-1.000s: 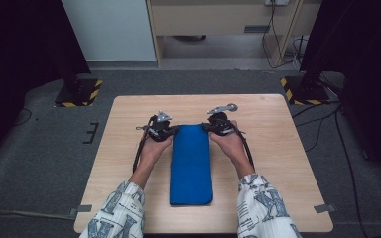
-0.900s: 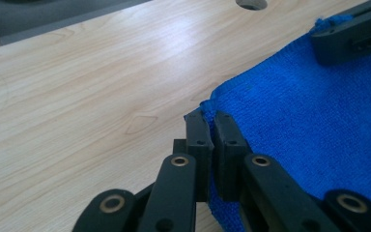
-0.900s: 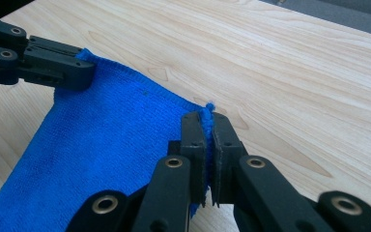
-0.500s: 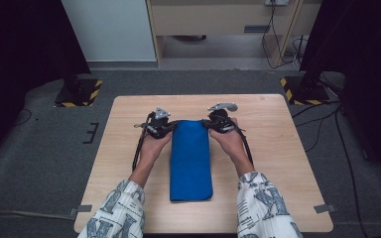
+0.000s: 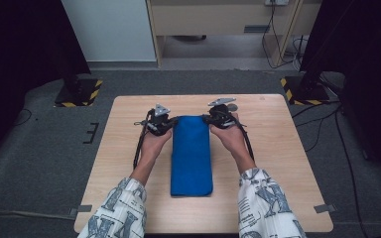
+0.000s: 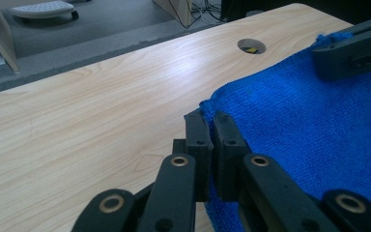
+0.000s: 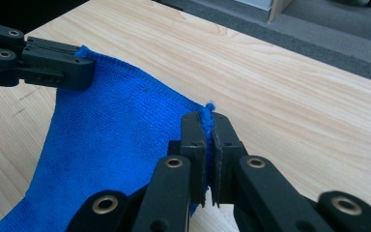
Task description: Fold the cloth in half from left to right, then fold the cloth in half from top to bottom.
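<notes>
Two arms in patterned sleeves [image 5: 267, 203] reach in over the near edge of the wooden table [image 5: 287, 163]. A blue towel [image 5: 192, 153] lies folded long and thin in the middle, between the two hands. At its far end, the left gripper [image 6: 211, 126] has its jaws squeezed tight on one corner of the towel. The right gripper [image 7: 207, 126] pinches the other far corner just as tightly. Past the table sit grey carpet and a pale cabinet [image 5: 109, 29].
</notes>
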